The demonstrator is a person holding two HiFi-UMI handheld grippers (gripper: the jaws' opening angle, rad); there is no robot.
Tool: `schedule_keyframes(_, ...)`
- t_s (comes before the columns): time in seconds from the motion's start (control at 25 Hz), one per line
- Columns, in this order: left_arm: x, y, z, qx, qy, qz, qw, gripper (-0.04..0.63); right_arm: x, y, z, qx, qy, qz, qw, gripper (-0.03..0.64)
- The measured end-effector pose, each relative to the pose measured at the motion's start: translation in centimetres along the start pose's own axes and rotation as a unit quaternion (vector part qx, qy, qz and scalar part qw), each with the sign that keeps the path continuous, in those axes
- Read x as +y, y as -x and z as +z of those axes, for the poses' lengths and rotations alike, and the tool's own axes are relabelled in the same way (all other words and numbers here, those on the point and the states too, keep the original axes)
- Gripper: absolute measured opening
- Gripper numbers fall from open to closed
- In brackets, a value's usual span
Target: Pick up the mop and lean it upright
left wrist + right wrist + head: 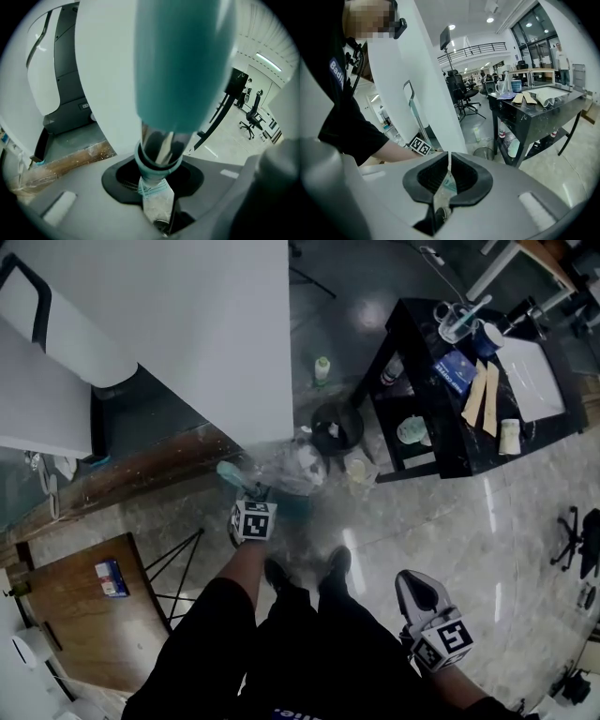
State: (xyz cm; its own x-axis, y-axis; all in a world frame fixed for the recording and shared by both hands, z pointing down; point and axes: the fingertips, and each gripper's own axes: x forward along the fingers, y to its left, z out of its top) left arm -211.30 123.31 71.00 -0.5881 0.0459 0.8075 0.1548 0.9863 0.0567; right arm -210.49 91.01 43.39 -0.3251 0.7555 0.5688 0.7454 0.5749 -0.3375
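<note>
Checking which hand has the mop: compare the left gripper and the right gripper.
The left gripper is clamped on the mop handle; the right gripper is shut, empty. The left gripper reaches ahead toward the white column; the right gripper sits back beside the person's leg. Both carry marker cubes.

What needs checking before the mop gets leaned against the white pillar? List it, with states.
1. Left hand-held gripper grips the mop handle: ok, jaws closed on its shaft.
2. Right hand-held gripper free: ok, jaws together, nothing between them.
3. Handle upright: ok, it stands nearly vertical in the right gripper view.
4. Handle touching the white pillar: cannot tell, it is only close beside it.
5. Mop head planted on the floor: cannot tell, hidden among the clutter at the pillar's foot.
</note>
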Motion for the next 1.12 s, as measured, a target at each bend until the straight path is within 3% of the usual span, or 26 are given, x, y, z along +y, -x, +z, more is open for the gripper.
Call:
schedule_keyframes(0.64, 5.4, -6.1, 5.0, 0.035, 0.013, 0.013, 0.9992, 0.141, -1.6, 0.4, -0.6, 0.012, -0.022, -0.040, 0.999, 0.023)
schedule_keyframes(0.96, 5.2, -7.1, 5.1, 0.064, 0.035, -0.029, 0.9969, 0.147, -1.1, 0.8, -1.1, 0.015, -0.013, -0.042, 0.999, 0.041)
schedule_keyframes(1.12, 4.3, -6.2, 5.2, 0.066, 0.032, -0.053, 0.9959, 0.230, -0.5, 1.0, -1.1, 0.011, 0.000, -0.044, 0.999, 0.060)
